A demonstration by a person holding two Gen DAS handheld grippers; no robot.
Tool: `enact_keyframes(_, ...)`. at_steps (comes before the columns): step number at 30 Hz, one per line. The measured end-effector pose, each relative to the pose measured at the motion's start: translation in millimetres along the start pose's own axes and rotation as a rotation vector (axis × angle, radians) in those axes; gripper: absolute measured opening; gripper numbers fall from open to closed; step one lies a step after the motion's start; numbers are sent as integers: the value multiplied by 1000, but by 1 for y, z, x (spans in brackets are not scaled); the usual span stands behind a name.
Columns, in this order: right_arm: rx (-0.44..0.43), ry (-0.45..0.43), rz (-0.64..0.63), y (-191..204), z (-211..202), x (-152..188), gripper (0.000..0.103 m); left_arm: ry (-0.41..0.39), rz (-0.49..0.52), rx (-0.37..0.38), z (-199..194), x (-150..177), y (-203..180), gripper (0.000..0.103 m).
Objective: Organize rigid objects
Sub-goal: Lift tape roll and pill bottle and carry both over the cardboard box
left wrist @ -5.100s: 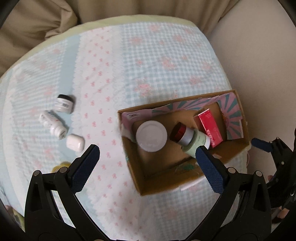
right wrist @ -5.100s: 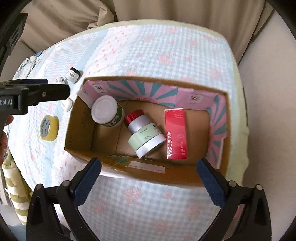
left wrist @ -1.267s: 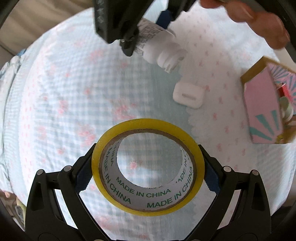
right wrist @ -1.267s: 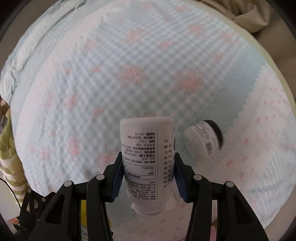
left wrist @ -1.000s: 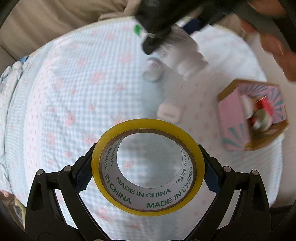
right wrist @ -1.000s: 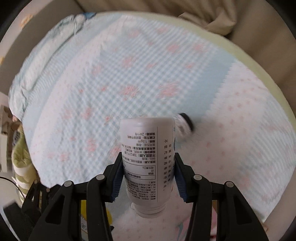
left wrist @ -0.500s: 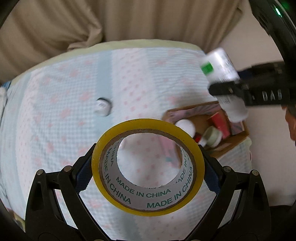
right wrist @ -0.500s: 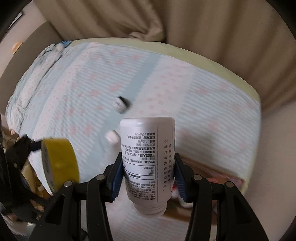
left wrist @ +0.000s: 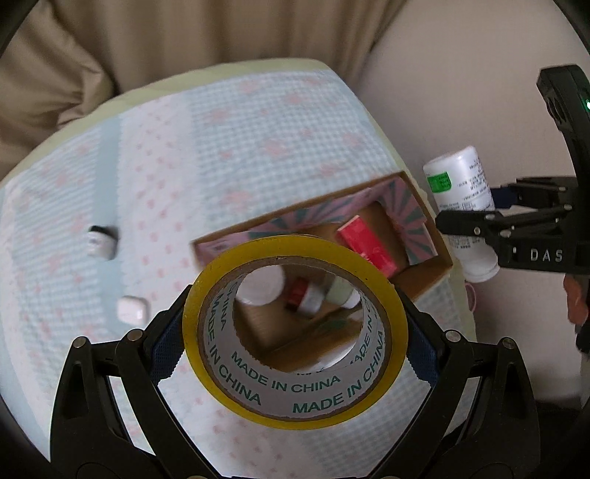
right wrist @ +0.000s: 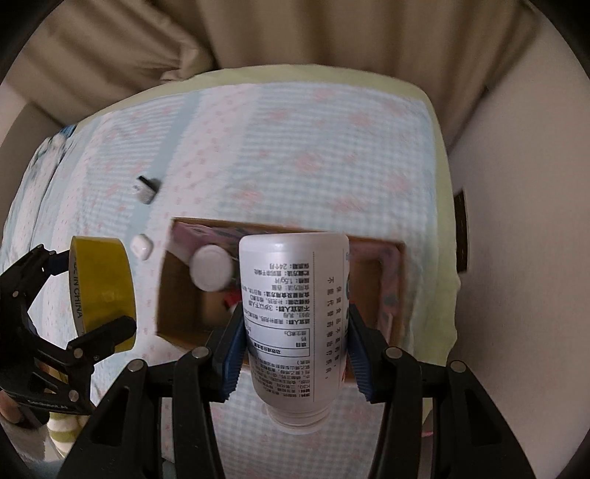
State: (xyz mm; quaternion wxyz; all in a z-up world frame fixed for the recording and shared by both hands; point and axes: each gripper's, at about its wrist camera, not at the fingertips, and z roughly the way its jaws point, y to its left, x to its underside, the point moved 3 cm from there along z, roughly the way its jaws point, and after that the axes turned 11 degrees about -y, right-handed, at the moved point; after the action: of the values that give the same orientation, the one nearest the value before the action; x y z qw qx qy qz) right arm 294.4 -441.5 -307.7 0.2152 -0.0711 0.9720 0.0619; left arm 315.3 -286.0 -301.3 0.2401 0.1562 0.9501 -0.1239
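Beige curtains (right wrist: 295, 33) hang behind a bed whose pale blue and white quilt (right wrist: 295, 140) carries pink flower prints, with a cream wall to the side. On the quilt near the bed's edge sits an open cardboard box (right wrist: 177, 294) lined with pink and teal sunburst paper. Inside it lie a white-lidded jar (right wrist: 210, 267), a red carton (left wrist: 365, 245) and a red-capped pale green bottle (left wrist: 313, 294), the last seen only through the tape's core in the left wrist view.

Above the box, the right gripper (right wrist: 295, 341) has its jaws clamped on a white plastic bottle (right wrist: 293, 306) printed with black text and a green label patch; the blue pads press the bottle's sides and its neck points back toward the camera. In the left wrist view the bottle hangs just beyond the box's far corner, off the bed's edge.

Beside the box, the left gripper (left wrist: 295, 339) holds its jaws wide around a roll of yellow packing tape (left wrist: 295, 331), the pads touching the roll's outer rim on both sides; "MADE IN CHINA" runs around the cardboard core.

Left on the quilt, apart from the box, are a small white case (left wrist: 131, 309) and, farther off, a small black-capped white jar (left wrist: 101, 241) lying on its side. Both are blurred.
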Motion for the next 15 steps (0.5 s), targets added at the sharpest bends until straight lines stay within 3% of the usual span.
enact_keyframes(11,18,44,124,-57,66,43,46,121,26,-3,100,-9,-27,97)
enact_keyframes(15,-17,36,185,-66,82,49,46,187,36,3,137,-10,-31,97)
